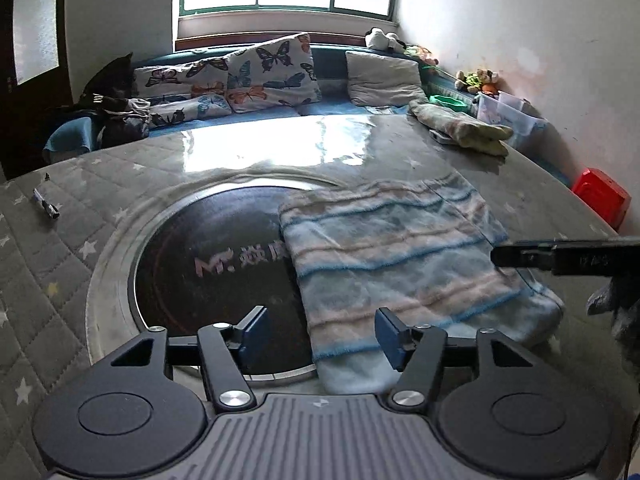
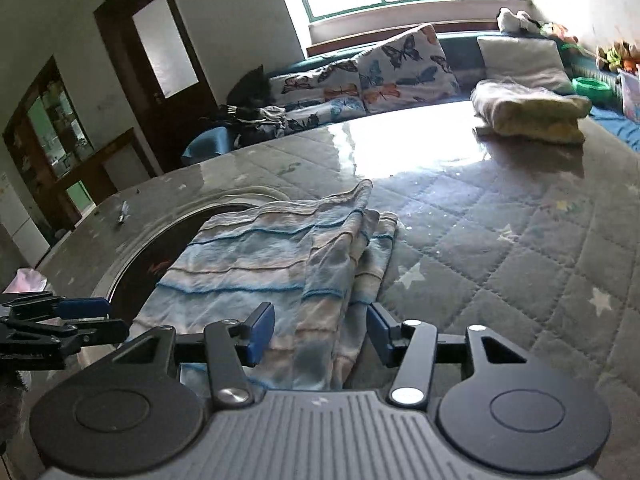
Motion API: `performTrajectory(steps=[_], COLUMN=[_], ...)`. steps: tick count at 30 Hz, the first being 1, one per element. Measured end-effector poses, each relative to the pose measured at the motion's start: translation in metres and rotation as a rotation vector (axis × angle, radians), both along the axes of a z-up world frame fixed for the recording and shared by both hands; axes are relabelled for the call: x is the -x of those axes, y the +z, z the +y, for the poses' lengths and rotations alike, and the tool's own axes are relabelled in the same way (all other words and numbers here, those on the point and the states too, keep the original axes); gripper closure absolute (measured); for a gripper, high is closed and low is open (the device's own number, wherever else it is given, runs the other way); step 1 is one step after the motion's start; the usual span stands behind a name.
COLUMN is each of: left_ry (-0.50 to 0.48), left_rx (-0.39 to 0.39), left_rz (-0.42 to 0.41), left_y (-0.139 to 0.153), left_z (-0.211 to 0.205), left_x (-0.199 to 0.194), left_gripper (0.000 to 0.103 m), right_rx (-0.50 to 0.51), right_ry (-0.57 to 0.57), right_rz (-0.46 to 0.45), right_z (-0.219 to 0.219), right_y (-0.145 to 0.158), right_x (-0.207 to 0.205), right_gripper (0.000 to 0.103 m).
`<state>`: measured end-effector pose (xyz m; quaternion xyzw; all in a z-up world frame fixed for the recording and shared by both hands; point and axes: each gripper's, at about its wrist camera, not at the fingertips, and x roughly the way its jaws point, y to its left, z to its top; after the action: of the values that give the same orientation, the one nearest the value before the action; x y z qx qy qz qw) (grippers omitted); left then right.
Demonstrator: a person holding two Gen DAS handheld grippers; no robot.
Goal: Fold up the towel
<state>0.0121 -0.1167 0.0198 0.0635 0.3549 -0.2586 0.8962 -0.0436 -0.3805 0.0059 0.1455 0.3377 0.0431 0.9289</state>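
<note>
A folded towel (image 1: 396, 256) with blue, white and tan stripes lies flat on the table, partly over the dark round inset (image 1: 208, 264). My left gripper (image 1: 320, 334) is open just above the towel's near edge, with nothing between its fingers. In the right wrist view the same towel (image 2: 264, 264) shows stacked layers along its right side. My right gripper (image 2: 320, 330) is open over that near right edge, holding nothing. The right gripper also appears in the left wrist view as a dark bar (image 1: 560, 256) at the towel's right side. The left gripper (image 2: 60, 320) shows at far left.
The grey quilted table cover (image 2: 520, 248) has star prints. A second folded cloth (image 1: 460, 126) lies at the far right of the table. A pen (image 1: 46, 204) rests at the left. Butterfly cushions (image 1: 272, 72) line a bench behind; a red box (image 1: 600, 196) stands right.
</note>
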Motion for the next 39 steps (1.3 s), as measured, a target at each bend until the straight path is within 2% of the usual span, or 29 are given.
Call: performTrajectory(steps=[13,16,21,23,29,33,39], left_ry=[0.037,0.039,0.043,0.047,0.046,0.023,-0.025], left_rx=[0.068,0.069,0.069,0.066,0.071,0.087,0.097], left_rz=[0.114,0.131,0.157,0.165,0.152,0.134,0.097], left_y=[-0.006,-0.009,-0.013,-0.015,-0.011,-0.001,0.017], left_z=[-0.013,-0.017,-0.022,-0.023,-0.024,-0.029,-0.052], left_x=[-0.046,-0.050,-0.053,-0.055,-0.051,-0.043,-0.029], left_gripper=[0.041,0.042,0.056,0.066,0.089,0.092,0.093], right_rx=[-0.021,-0.024,-0.052,-0.089,-0.150,-0.151,-0.087], right_ry=[-0.060,-0.064,-0.062,-0.064,-0.065,-0.059,-0.062], right_rz=[0.022,0.025,0.027,0.024,-0.010,-0.044,-0.107], right_z=[0.005,0.006,0.007,0.005,-0.002,-0.003,-0.013], right_y=[-0.013,-0.013,-0.013,-0.013,-0.007,0.004,0.030], right_x=[-0.022,-0.023,-0.024,-0.022,-0.010,0.000,0.018], right_gripper=[0.048,0.055,0.072,0.080,0.087,0.087,0.088])
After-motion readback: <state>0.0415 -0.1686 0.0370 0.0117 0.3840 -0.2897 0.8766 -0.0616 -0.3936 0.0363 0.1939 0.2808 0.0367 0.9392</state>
